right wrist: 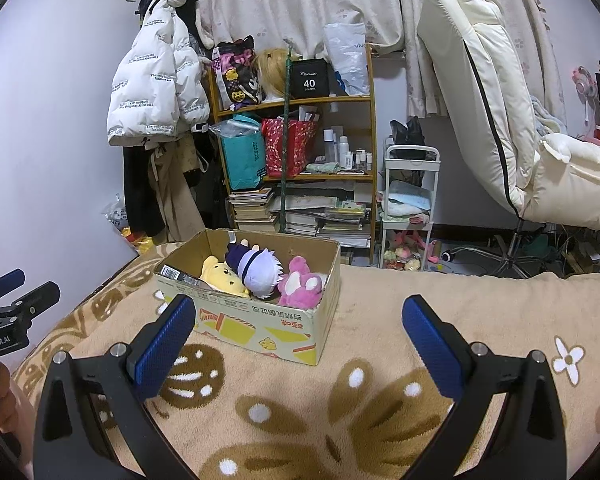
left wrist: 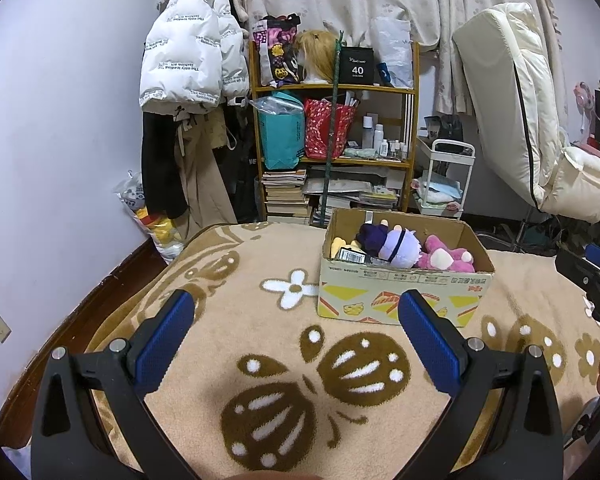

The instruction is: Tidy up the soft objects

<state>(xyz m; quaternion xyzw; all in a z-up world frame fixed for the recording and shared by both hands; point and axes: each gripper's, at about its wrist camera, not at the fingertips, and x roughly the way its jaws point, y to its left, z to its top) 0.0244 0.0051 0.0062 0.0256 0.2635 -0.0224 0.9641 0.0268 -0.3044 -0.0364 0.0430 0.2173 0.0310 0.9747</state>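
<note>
A beige fleece blanket (right wrist: 380, 320) with brown butterfly and white flower patterns covers the bed and fills the foreground of both views. Beyond the bed: a cream reclining chair (right wrist: 492, 92) at right, a wooden shelf unit (right wrist: 296, 140) stacked with bags, bottles and books at centre, a white puffer jacket (right wrist: 156, 76) hanging at left, and a small white trolley (right wrist: 410, 196) between shelf and chair.

An open cardboard box (right wrist: 260, 332) sits on the blanket near its far edge. Inside it lie three plush toys, touching side by side: a yellow bear plush (right wrist: 222, 278) at left, a purple-haired doll plush (right wrist: 254, 270) in the middle, a pink plush (right wrist: 300, 284) at right.

The left gripper (left wrist: 296, 334) is released, blue pads wide apart, nothing between them, hovering over bare blanket short of the box. The right gripper (right wrist: 298, 332) is likewise spread and empty, the box's near wall showing between its fingers. No object lies between either gripper and the box.
</note>
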